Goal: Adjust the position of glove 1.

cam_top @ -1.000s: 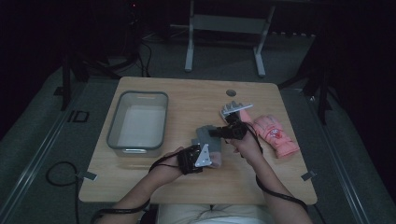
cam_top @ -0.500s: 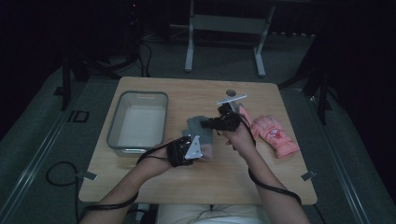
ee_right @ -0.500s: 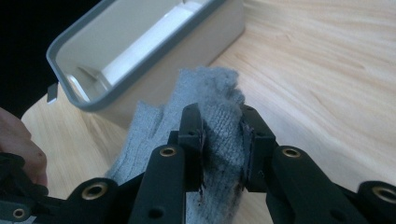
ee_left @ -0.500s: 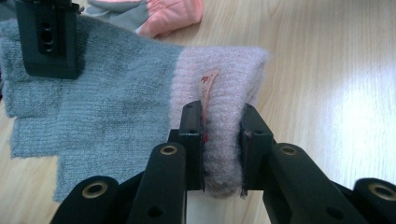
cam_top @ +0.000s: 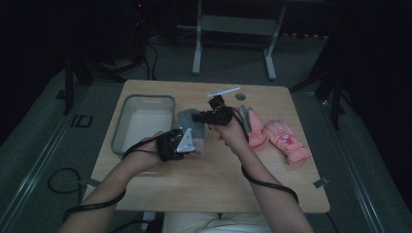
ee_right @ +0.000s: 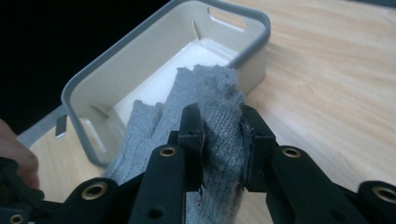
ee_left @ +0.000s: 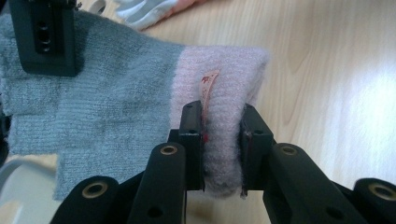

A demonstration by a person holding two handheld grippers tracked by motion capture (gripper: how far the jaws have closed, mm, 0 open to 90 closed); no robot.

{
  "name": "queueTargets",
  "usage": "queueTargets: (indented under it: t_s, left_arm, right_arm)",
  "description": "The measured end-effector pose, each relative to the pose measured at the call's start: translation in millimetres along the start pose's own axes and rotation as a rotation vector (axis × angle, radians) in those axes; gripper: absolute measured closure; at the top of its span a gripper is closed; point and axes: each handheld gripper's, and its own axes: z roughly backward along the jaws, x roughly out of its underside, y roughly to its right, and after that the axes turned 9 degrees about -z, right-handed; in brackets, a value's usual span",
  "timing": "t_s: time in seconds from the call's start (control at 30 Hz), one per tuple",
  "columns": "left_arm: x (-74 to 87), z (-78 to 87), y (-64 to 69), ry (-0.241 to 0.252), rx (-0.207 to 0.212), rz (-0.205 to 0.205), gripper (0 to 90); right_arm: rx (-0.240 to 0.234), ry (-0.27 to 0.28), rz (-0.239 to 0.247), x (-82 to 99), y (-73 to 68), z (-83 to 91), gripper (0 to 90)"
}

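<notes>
While stretched between both, knit glove point(ee_left: 116, 102), pink cuff in left tool point(ee_left: 222, 154), grey fingers in right tool point(ee_right: 222, 154).

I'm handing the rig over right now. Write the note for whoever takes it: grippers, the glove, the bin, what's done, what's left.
Left gripper: shut on the pink cuff of the grey knit glove.
Right gripper: shut on the glove's grey finger end.
The glove hangs stretched between the two, above the table, right beside the grey bin.
Pink gloves lie on the table to the right, untouched.
Done: knit glove picked up.
Left, probably: put it into the bin, then the pink ones.
</notes>
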Motion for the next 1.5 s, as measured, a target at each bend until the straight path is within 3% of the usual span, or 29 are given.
queueTargets:
  t_s: [0.2, 0.5, 0.7, 0.83, 0.97, 1.13, 1.27, 1.5]
  left_arm:
    - [18.7, 9.9, -3.4, -0.009, -0.017, 0.035, 74.8]
    - [47.4, 32.8, -16.0, -0.057, -0.018, 0.029, 74.7]
    - [72.7, 38.0, -27.7, -0.082, -0.008, 0.049, 74.7]
    - [92.4, 35.2, -33.5, -0.102, -0.004, 0.039, 74.7]
    - [110.9, 24.8, -36.9, -0.112, 0.02, 0.064, 74.7]
    - [125.8, 6.6, -42.3, -0.184, 0.065, 0.04, 74.6]
    - [131.8, -7.9, -43.9, -0.208, 0.1, 0.035, 74.6]
    - [132.0, -22.3, -49.2, -0.241, 0.209, 0.042, 74.5]
  right_arm:
    - [-0.013, -0.001, 0.019, -13.7, -18.2, -17.3, 74.0]
    - [-0.063, -0.011, 0.026, -32.6, -39.9, -47.2, 74.0]
    - [-0.055, -0.01, 0.053, -46.8, -57.4, -69.8, 74.0]
    - [-0.046, -0.016, 0.072, -51.2, -66.3, -85.8, 74.0]
    - [-0.037, -0.025, 0.058, -48.9, -66.6, -103.3, 74.0]
    - [-0.003, -0.051, 0.039, -40.4, -58.9, -125.8, 74.0]
    - [0.029, -0.073, 0.034, -33.6, -53.4, -140.2, 74.0]
    - [0.069, -0.12, 0.008, -24.5, -43.3, -160.5, 73.3]
